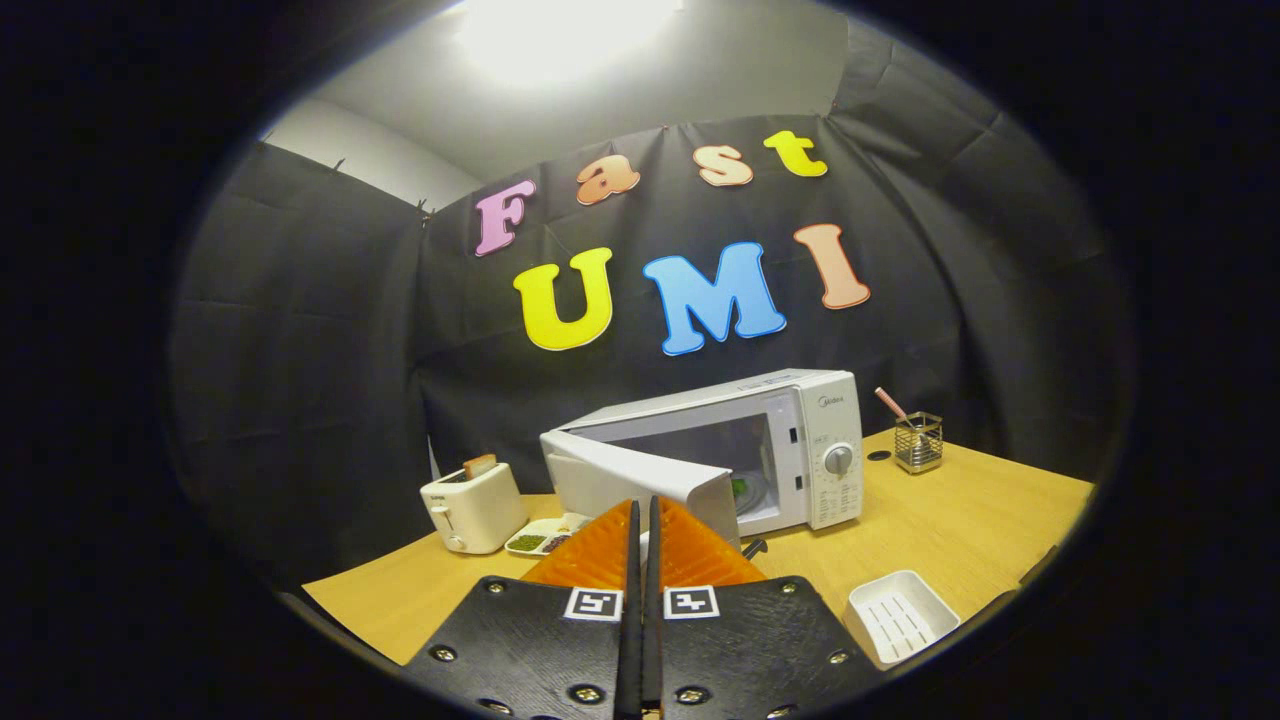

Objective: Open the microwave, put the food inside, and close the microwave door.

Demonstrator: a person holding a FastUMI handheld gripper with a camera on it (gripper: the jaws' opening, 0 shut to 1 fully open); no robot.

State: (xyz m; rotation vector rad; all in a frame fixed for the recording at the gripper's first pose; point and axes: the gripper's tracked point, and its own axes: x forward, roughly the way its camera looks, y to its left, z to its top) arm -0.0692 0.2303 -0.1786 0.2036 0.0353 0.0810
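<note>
- Wooden worktop (960,530), black cloth wall behind.
- Microwave (800,440) just beyond gripper (645,520), near worktop's back edge; long axis along that edge, door (640,480) ajar, swung toward the fingers.
- Food (745,490) inside.
- Fingers together, holding nothing.
- Toaster (470,505) left; white tray (900,615) at front edge.

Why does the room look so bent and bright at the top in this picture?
In the gripper view, a fisheye lens bows the table edge and the wall; the ceiling lamp blows out to white glare; the microwave, door ajar, stays fairly sharp beyond the shut gripper.
</note>
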